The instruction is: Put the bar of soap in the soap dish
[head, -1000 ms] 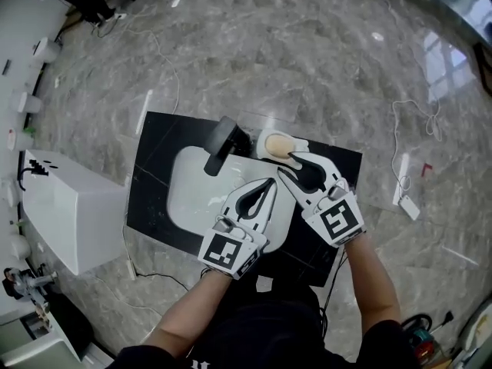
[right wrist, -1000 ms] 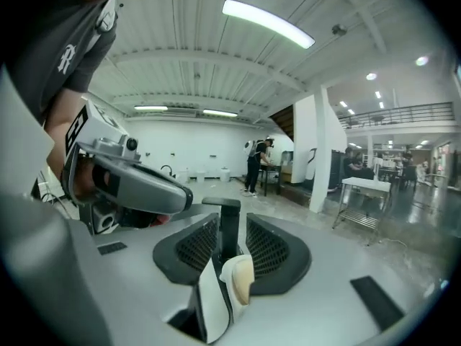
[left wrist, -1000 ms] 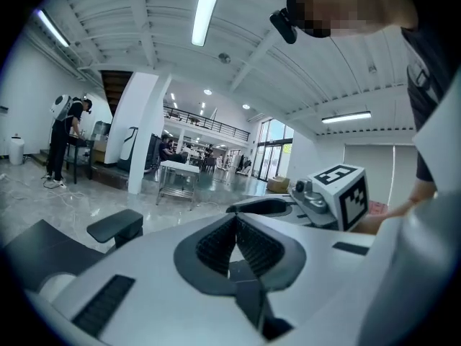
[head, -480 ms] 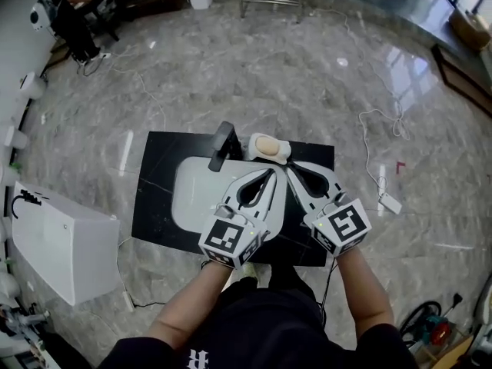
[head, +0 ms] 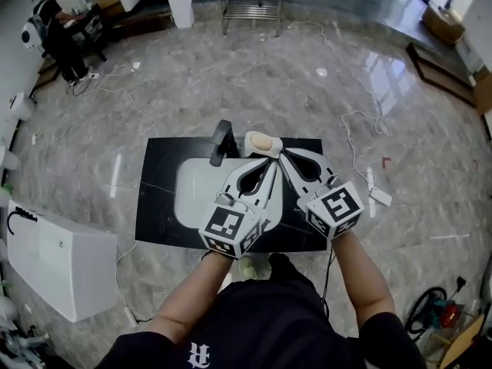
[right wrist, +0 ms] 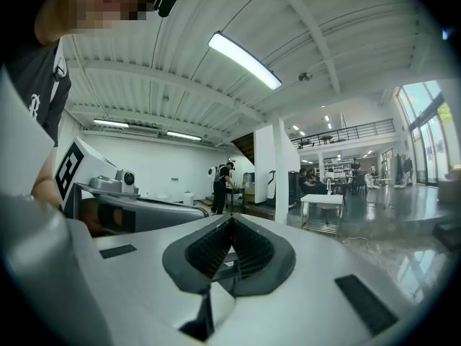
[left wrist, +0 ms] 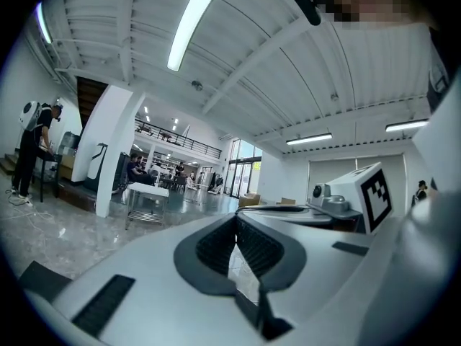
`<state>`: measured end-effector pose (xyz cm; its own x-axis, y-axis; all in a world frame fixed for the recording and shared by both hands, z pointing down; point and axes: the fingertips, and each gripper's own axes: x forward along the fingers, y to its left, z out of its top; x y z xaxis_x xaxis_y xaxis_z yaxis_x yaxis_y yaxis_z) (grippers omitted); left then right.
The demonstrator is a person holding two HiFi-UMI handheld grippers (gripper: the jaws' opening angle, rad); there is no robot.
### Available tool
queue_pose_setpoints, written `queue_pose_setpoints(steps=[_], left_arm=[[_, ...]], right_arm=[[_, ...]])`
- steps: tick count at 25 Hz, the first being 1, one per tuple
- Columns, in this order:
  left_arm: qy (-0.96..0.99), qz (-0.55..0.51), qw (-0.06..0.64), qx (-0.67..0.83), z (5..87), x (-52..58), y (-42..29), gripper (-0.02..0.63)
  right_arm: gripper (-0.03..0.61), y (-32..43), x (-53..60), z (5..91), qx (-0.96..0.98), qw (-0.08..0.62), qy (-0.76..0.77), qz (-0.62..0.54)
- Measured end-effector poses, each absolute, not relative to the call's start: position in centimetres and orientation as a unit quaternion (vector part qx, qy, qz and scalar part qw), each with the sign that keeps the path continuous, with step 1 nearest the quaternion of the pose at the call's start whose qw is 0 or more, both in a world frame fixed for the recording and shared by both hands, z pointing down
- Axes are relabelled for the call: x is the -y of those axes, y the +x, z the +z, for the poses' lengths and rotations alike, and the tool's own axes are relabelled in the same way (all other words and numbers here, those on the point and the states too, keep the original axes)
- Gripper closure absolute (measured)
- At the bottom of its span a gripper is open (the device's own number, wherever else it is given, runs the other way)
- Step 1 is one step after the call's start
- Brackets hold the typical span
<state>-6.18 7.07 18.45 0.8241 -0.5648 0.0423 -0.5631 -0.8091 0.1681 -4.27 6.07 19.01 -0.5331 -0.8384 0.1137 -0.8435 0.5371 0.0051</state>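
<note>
Head view has the soap (head: 262, 141) lying in its dish (head: 249, 147) just past the tips of the left gripper (head: 272, 165) and right gripper (head: 283, 155) (both pinched shut, empty).

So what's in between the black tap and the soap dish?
Nothing is lying there: only a thin strip of black countertop separates the tap from the soap dish. Only the head view shows it.

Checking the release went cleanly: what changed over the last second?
The right hand-held gripper backed off the bar of soap and shut empty; both rose. The left hand-held gripper stayed shut, and the soap stayed in the soap dish.
</note>
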Motion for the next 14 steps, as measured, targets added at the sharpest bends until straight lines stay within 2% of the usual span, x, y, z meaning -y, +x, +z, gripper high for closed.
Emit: queue_pose_setpoints(steps=[14], left_arm=[[0.957, -0.011, 0.069, 0.283, 16.9, -9.1, -7.2, 0.606]], right_arm=[[0.572, -6.3, -7.7, 16.8, 0.875, 0.051, 0.481, 0.002]])
